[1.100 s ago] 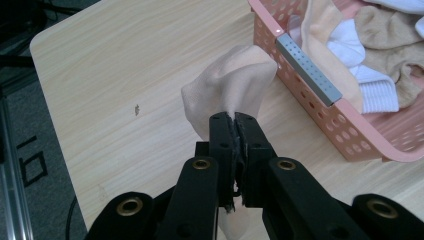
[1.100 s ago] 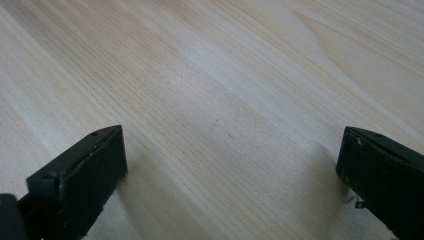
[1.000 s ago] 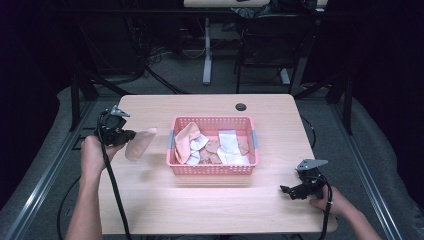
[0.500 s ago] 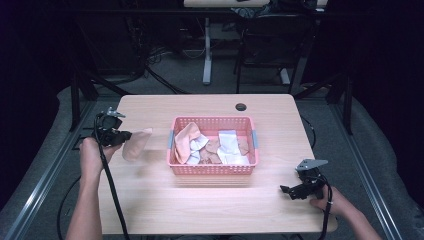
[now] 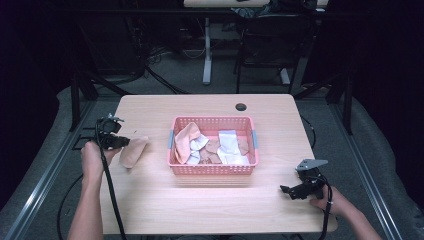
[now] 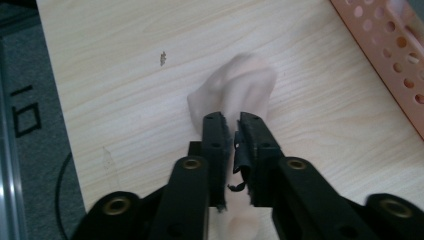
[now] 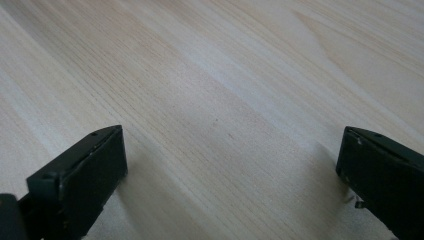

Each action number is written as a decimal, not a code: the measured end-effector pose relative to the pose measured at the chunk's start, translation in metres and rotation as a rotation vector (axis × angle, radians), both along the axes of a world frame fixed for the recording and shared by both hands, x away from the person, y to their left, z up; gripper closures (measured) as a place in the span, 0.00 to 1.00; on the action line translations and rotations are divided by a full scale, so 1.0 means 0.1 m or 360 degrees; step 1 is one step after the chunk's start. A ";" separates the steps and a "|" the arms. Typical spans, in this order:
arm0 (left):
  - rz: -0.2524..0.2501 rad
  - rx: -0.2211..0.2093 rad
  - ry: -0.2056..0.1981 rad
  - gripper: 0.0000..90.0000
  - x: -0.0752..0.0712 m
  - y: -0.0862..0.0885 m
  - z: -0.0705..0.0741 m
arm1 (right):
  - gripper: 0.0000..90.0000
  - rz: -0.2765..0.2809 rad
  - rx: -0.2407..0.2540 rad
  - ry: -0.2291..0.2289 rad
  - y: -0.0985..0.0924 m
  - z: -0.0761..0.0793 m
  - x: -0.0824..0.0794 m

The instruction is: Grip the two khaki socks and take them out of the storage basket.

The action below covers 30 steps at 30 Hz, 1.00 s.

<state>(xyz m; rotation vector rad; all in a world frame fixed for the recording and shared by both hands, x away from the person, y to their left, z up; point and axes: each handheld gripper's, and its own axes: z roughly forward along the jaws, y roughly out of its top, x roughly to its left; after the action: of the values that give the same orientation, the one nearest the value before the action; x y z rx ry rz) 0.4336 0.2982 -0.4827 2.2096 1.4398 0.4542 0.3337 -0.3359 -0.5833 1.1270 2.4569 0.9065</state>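
Peach-coloured fabric sock point(image 5: 132, 151) lies on the pale wooden table point(image 5: 200, 205) in the high view, left of the pink plastic basket point(image 5: 213, 169), which holds more garments; sorting looks barely begun. Its long axis runs diagonally, far end toward the basket. In the left gripper view, the left gripper point(image 6: 233, 127) pinches the sock, jaws nearly closed. In the right gripper view, the right gripper point(image 7: 232, 160) gapes wide, empty.
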 end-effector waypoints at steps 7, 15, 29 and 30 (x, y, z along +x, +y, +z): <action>0.0002 -0.0052 -0.0027 0.36 -0.05 -0.02 0.13 | 0.00 -0.0002 0.0000 0.0000 0.00 0.00 0.00; -0.0101 -0.0119 -0.0058 0.15 -0.09 -0.18 0.29 | 0.00 -0.0001 0.0000 0.0000 0.00 0.00 0.00; -0.0334 -0.0158 -0.0155 0.00 -0.15 -0.56 0.48 | 0.00 -0.0002 0.0000 -0.0001 0.00 0.00 0.00; -0.0344 -0.0153 -0.0166 0.00 -0.16 -0.59 0.51 | 0.00 -0.0002 0.0000 -0.0001 0.00 0.00 0.00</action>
<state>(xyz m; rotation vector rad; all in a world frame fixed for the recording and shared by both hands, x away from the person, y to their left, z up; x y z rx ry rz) 0.4178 0.2396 -0.4318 2.1989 1.1308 0.4102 0.3335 -0.3358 -0.5833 1.1280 2.4555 0.9060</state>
